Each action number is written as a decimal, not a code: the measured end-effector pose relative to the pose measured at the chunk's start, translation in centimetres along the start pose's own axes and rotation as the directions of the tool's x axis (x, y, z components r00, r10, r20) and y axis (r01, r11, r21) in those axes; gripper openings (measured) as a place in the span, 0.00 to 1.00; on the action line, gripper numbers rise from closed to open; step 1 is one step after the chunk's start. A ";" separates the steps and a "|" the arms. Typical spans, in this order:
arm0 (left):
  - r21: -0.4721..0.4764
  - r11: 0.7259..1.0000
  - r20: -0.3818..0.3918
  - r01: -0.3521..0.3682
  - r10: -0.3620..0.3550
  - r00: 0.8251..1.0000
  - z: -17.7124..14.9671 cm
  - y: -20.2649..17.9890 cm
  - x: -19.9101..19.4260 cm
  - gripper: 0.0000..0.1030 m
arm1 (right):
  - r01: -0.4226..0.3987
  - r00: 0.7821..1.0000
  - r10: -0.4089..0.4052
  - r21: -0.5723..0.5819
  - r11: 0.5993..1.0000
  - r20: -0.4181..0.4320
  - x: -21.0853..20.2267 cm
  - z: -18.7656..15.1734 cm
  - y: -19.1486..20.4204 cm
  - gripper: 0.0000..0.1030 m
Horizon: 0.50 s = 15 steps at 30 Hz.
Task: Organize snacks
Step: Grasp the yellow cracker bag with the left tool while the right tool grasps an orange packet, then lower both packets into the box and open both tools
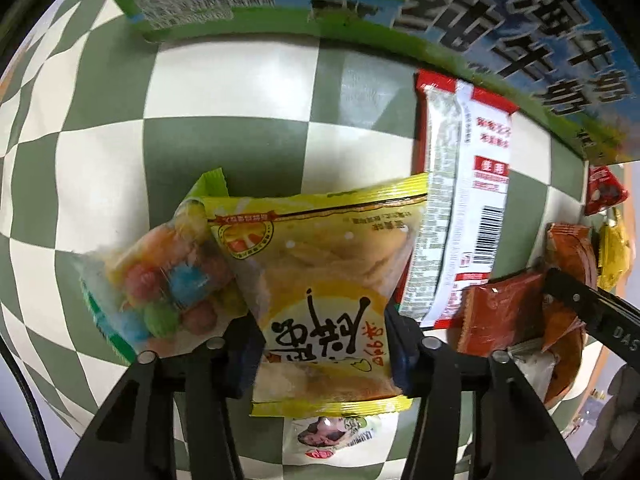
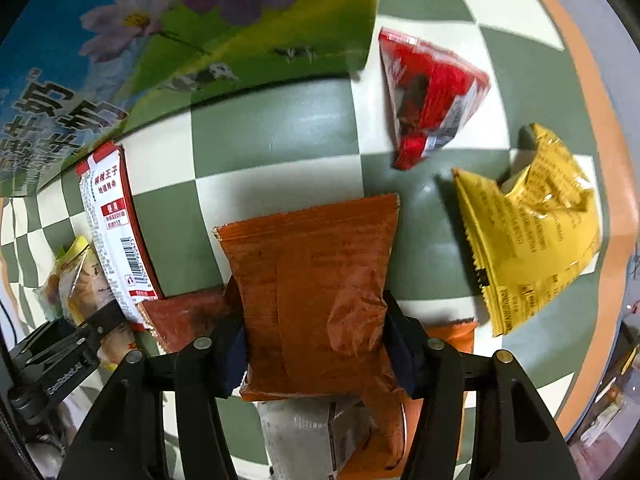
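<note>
The left hand-held gripper (image 1: 324,344) points straight down, clamped on a yellow snack packet (image 1: 320,280). The right hand-held gripper (image 2: 314,344) points straight down, clamped on an orange packet (image 2: 316,280). Ahead on the checkered tabletop (image 2: 272,136): milk carton (image 2: 160,40), red packet (image 2: 432,92).

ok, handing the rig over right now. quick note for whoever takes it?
Left gripper: shut on the yellow pastry packet.
Right gripper: shut on the orange packet.
Both packets lie on the checkered cloth, in front of the milk carton box.
Loose on the cloth: candy-ball bag, red-and-white packet, red wrapper, yellow bag, more under both grippers.
Done: nothing visibly sorted. Left: every snack.
</note>
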<state>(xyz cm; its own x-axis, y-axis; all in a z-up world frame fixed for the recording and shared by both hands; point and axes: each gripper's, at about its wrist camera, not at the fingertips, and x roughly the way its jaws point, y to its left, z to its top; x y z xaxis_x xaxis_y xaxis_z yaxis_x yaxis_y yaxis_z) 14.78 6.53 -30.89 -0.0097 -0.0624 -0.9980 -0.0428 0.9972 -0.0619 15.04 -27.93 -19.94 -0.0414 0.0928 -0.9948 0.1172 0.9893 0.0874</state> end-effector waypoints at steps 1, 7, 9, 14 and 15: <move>-0.004 1.000 0.013 0.003 -0.003 1.000 -0.3 0.1 -0.5 0.43 | 0.001 1.000 -0.001 -0.002 1.000 0.008 -0.4 -0.1 0.3 0.51; -0.025 0.999 0.067 0.025 -0.023 0.997 -1.8 1.4 -3.6 0.40 | -0.062 0.996 0.060 0.026 0.998 0.066 -3.3 -2.7 0.3 0.50; -0.022 0.999 0.087 0.037 -0.035 0.996 -2.4 1.4 -5.0 0.40 | -0.108 0.992 0.104 0.040 0.993 0.077 -4.4 -3.4 0.3 0.50; 0.000 0.996 0.152 0.091 -0.090 0.984 -3.3 1.3 -10.0 0.40 | -0.219 0.971 0.212 0.048 0.975 0.111 -8.6 -4.5 -0.3 0.50; 0.008 0.993 0.174 0.119 -0.119 0.978 -3.1 1.4 -11.5 0.40 | -0.237 0.966 0.231 0.044 0.970 0.118 -10.3 -4.7 0.5 0.50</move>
<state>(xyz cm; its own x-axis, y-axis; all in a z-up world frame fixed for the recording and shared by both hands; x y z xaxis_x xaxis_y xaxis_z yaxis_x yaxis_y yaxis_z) 11.78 8.48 -19.46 0.1696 -0.1720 -0.9704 -0.0356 0.9829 -0.1805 10.91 -27.90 -9.41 0.1043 0.3047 -0.9467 0.1670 0.9330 0.3187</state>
